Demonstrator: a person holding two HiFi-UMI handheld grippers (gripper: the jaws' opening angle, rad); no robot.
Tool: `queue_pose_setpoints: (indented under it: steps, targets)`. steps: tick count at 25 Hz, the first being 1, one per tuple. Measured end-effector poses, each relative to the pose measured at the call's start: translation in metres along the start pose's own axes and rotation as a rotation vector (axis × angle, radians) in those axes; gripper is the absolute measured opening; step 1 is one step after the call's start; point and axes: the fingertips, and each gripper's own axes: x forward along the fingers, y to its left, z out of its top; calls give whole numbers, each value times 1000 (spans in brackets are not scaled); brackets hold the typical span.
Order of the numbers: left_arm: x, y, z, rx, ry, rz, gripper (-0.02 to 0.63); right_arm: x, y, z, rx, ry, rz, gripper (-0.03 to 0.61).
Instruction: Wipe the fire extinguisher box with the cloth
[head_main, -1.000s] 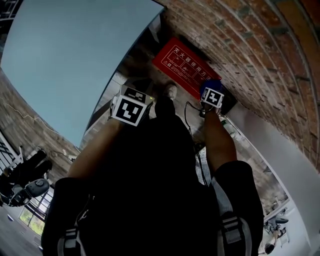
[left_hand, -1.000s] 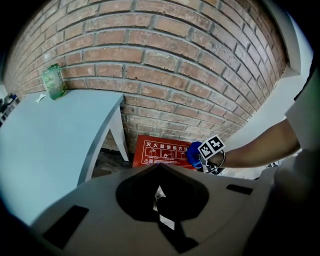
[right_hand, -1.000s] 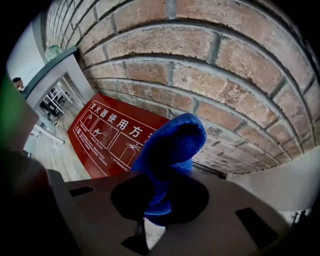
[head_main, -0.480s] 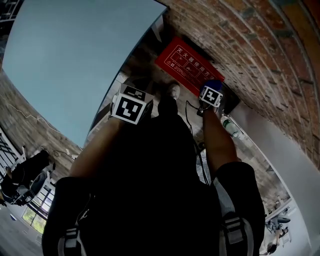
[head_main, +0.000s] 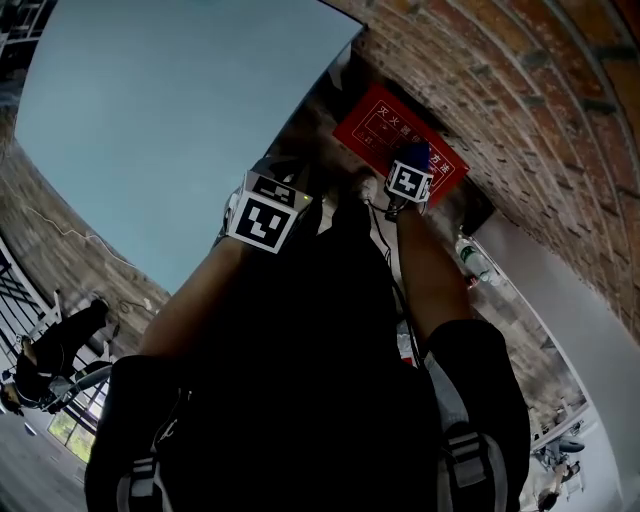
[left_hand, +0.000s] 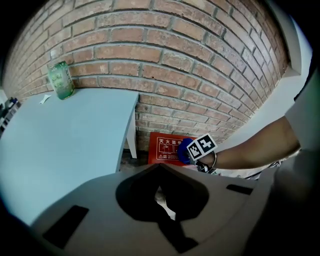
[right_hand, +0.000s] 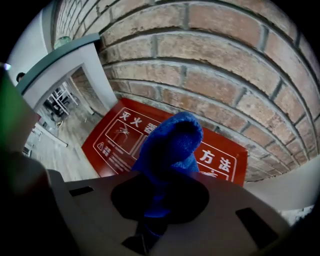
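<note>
The red fire extinguisher box (head_main: 378, 122) with white print stands on the floor against the brick wall. My right gripper (head_main: 408, 180) is shut on a blue cloth (head_main: 416, 154), and the cloth sits over the box's front. In the right gripper view the cloth (right_hand: 172, 145) rises from the right gripper (right_hand: 160, 200) before the box (right_hand: 115, 137); whether it touches is unclear. My left gripper (head_main: 265, 220) hangs back to the left, away from the box. In the left gripper view its jaws (left_hand: 161, 192) lie in a dark recess, and the box (left_hand: 164, 148) shows far off.
A light blue table (head_main: 170, 120) stands left of the box, its white leg (left_hand: 131, 135) close to it. A green bottle (left_hand: 61, 79) sits on the table by the brick wall (left_hand: 200, 65). Another bottle (head_main: 475, 262) lies right of the box near a white wall.
My right gripper has carried the blue cloth from the box's right end leftward onto its front face. The left gripper has hardly moved.
</note>
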Motion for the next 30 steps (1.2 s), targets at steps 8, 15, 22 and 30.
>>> queue_pose_setpoints:
  steps: [8, 15, 22, 30]
  targets:
    - [-28, 43, 14, -24, -33, 50, -3, 4, 85, 51, -77, -36, 30, 51]
    - [-47, 67, 30, -9, -63, 86, -3, 6, 144, 73, -326, -31, 156, 51]
    - [-35, 39, 40, 10, -75, 52, -3, -65, 83, 96, -135, -221, 194, 51]
    - [-5, -29, 69, 34, -118, -7, -3, -186, 3, 54, -178, -342, 224, 52]
